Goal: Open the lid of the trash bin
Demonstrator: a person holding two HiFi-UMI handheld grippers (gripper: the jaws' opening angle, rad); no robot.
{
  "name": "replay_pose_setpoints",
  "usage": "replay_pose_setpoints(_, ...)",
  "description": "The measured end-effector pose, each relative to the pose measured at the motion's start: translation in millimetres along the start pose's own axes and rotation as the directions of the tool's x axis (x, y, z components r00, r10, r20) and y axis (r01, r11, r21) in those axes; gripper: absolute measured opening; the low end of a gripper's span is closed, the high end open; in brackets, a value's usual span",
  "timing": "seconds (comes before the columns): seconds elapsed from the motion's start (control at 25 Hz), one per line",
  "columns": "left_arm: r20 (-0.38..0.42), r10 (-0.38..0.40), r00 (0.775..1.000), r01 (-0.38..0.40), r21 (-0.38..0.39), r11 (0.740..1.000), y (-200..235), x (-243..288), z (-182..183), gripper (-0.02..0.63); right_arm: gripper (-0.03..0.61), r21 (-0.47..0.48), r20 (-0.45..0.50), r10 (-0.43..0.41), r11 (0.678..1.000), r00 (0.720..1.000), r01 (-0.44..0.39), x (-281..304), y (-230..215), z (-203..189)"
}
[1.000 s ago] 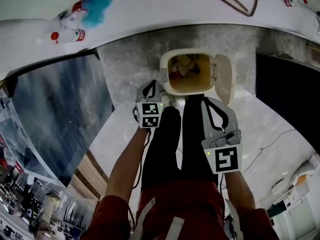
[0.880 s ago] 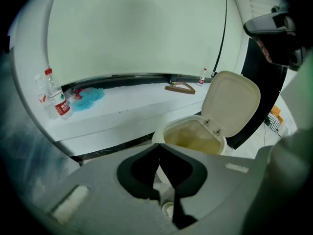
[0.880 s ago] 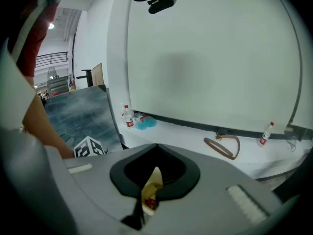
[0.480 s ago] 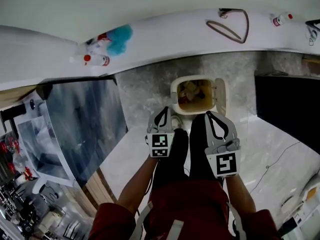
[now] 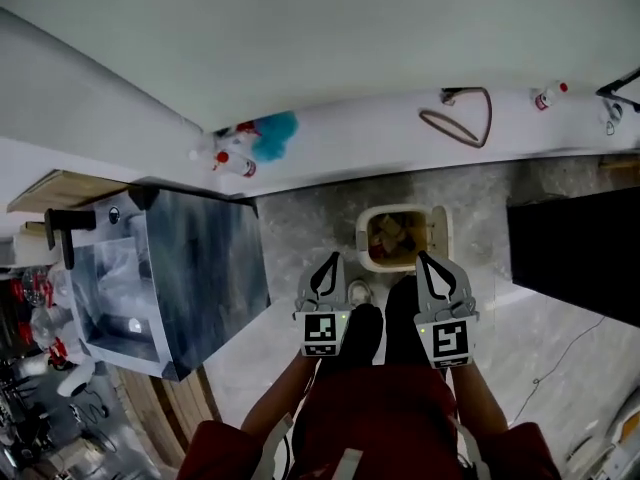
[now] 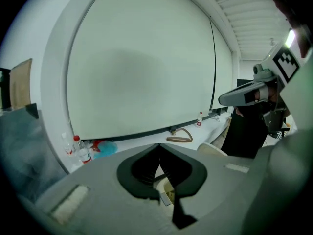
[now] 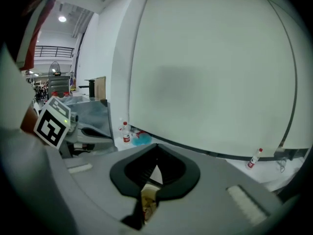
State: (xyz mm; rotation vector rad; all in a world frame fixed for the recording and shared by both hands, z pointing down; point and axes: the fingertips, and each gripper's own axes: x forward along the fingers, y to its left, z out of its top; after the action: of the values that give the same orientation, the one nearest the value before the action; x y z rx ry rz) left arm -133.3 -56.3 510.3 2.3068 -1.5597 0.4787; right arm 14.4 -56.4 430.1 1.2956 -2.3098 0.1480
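Eyes on the left hand-held gripper [image 5: 331, 260]: jaws closed tip to tip, nothing btwn them. Same for the right hand-held gripper [image 5: 424, 259], tips together and empty. Both point far, w/ the person's legs [image 5: 372, 333] btwn them.

The trash bin [image 5: 363, 242] sits on the floor just beyond, straight ahead, a touch nearer the right one. And the lid [image 5: 441, 233] is already up, standing on edge along the bin's right side. Its long axis runs near-to-far, hinge prob. on that right edge. There's rubbish [image 5: 395, 233] showing inside, so the job looks done. If more is needed, the right hand-held gripper is closer to that lid.

Hard to read: the bin's near rim and base are cut off by the legs. A small pale thing [image 5: 357, 292] sits at the bin's near-left, pedal or shoe, can't tell. Both gripper views mostly show wall and the white surface [image 5: 340, 146] w/ bottles [image 5: 228, 158]. The bin only peeks thru the jaw gap.
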Motion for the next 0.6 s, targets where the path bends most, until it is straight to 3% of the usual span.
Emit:
replay_pose_setpoints(0.24, 0.117, 0.059, 0.991, -0.057, -0.023, 0.998, 12.1, -38.4, 66.4, 0.005, 0.001, 0.005, 0.095, -0.033, 0.999, 0.995, 0.032, -12.5, -5.3, 51.2)
replay_pose_setpoints(0.6, 0.318, 0.089, 0.944, -0.112, 0.054, 0.992, 11.6, -94.7, 152.6, 0.005, 0.001, 0.060, 0.256, -0.075, 0.996, 0.964, 0.062, -53.5, -13.0, 119.4)
